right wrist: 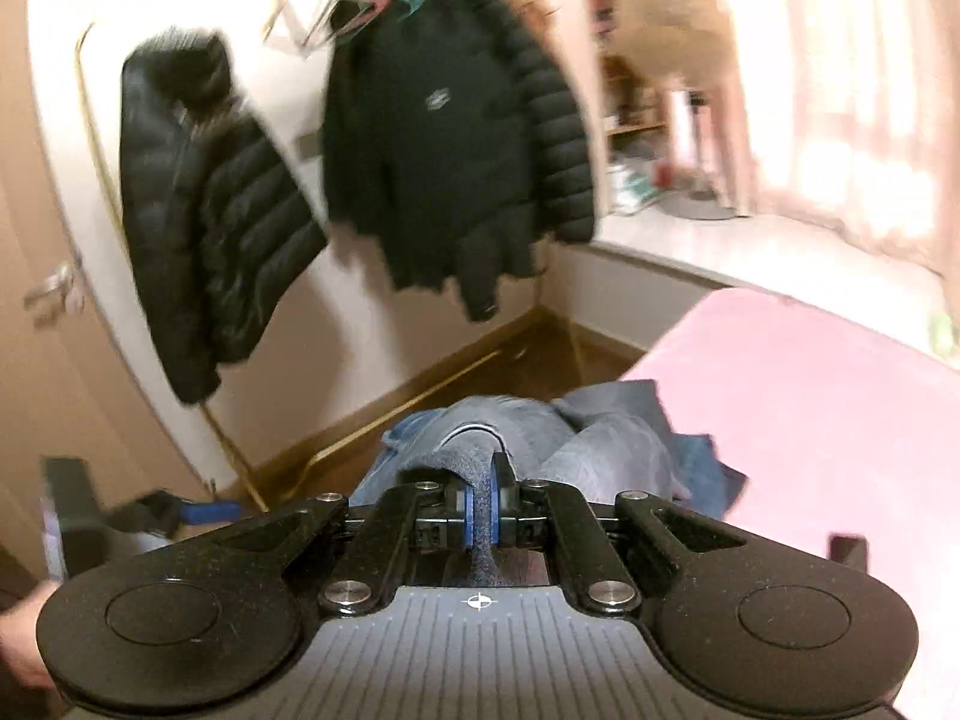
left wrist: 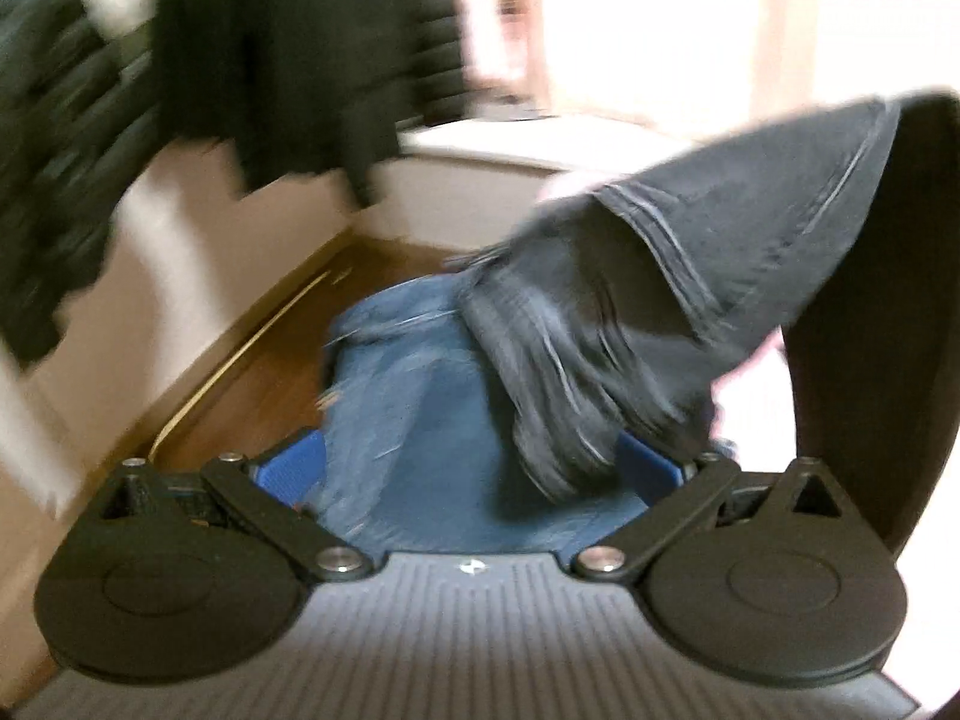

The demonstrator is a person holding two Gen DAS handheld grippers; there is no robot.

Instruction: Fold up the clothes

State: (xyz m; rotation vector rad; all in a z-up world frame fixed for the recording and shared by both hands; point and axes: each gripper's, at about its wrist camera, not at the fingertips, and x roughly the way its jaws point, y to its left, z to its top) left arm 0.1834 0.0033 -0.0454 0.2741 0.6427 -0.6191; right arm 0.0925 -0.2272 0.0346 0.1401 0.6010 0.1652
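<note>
Tightly pinched: soft grey garment (right wrist: pixel 480 480)

Blur and cut-offs around the hanging black puffer jacket (right wrist: pixel 456 138)

Left of it, a second jacket (left wrist: pixel 54 138) smears with motion and leaves the left wrist picture's edge; its chest logo is unreadable; below it, grey cloth (right wrist: pixel 480 510) hides the right gripper (right wrist: pixel 480 510) pads.

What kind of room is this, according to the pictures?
Probably a bedroom at home: two dark puffer jackets hang by the wall, a pink bed surface carries clothes, and a wooden floor shows.
</note>
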